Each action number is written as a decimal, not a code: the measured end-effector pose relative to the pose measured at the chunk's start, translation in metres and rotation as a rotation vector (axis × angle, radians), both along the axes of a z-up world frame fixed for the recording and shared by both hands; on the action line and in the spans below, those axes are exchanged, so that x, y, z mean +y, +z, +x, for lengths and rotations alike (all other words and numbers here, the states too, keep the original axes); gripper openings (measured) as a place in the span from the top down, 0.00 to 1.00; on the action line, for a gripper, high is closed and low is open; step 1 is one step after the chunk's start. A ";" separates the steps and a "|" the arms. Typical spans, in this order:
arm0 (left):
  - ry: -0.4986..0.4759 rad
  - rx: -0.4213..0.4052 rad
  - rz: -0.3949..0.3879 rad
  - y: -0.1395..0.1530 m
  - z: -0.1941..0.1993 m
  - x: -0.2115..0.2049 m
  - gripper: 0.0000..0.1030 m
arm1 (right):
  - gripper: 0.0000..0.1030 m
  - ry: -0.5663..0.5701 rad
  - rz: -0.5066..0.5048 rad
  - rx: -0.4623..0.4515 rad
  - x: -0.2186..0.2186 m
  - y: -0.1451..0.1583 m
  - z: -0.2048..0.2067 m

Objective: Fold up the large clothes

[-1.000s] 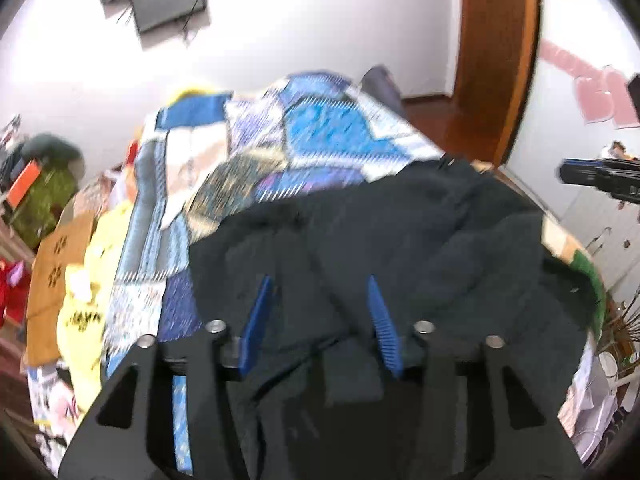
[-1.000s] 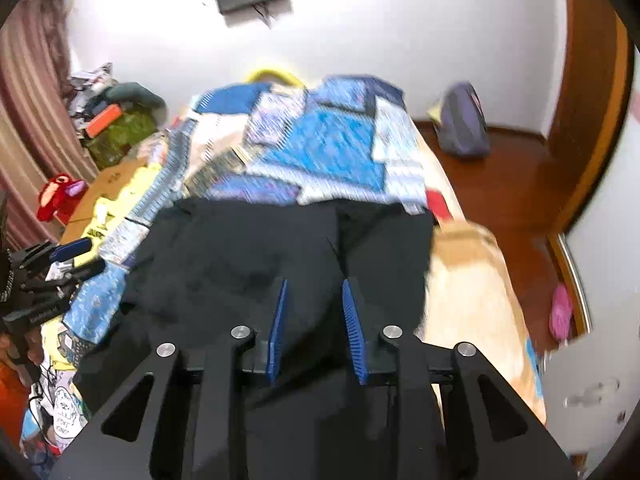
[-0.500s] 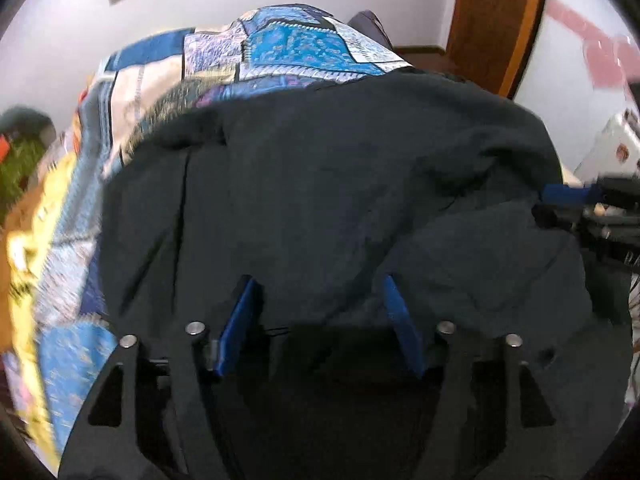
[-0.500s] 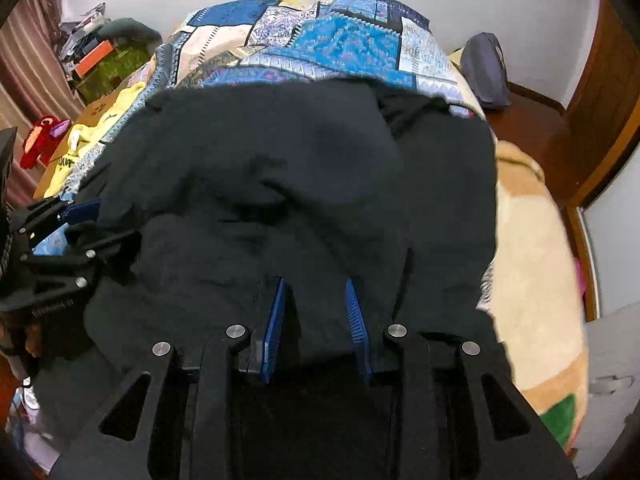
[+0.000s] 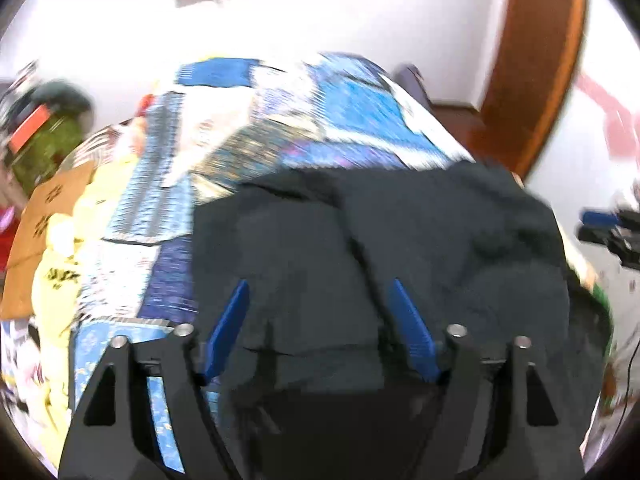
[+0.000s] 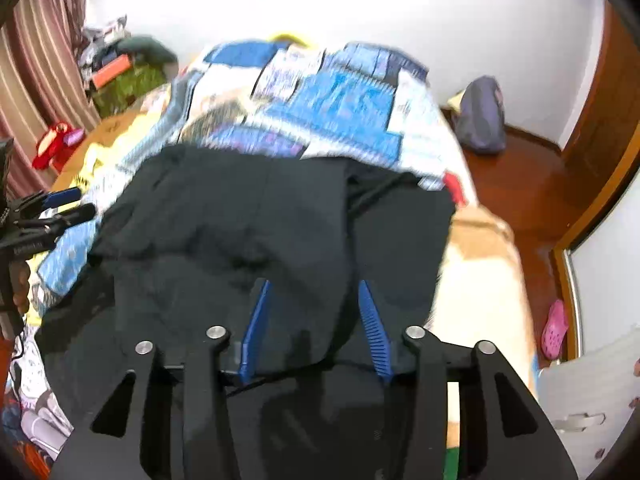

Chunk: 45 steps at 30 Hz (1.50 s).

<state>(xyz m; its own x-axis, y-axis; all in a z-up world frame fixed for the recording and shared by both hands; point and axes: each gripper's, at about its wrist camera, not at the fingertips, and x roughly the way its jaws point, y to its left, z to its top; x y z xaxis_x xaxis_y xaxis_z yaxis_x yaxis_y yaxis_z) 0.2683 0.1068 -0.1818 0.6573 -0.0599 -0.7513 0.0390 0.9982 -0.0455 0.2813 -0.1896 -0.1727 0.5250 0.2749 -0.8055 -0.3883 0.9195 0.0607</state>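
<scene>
Across the patchwork quilt (image 5: 320, 120), rumpled black garment (image 5: 400, 240); both tongs (image 5: 320, 292) (image 6: 314, 292) just spreading, released.

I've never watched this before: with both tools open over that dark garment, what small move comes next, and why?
Probably lift both tools clear. The left tool and right tool have just been opening; their blue pads stand apart from the black garment, which lies doubled over on the patchwork quilt. The fold looks laid, so backing off avoids dragging it.

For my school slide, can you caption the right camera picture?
Right gripper, jaws just opened, over a black garment spread on a patchwork quilt.
</scene>
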 end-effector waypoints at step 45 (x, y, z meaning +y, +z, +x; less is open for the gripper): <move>0.225 0.081 -0.132 -0.031 0.114 0.109 0.95 | 0.89 -0.120 0.012 0.095 -0.025 -0.055 0.097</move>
<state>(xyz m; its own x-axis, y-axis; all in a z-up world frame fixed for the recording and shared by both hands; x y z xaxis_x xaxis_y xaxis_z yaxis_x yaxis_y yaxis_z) 0.3825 0.2163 -0.2133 0.6030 -0.0201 -0.7975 -0.1920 0.9666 -0.1695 0.3786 -0.2142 -0.2281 0.4760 0.2248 -0.8502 -0.2679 0.9579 0.1033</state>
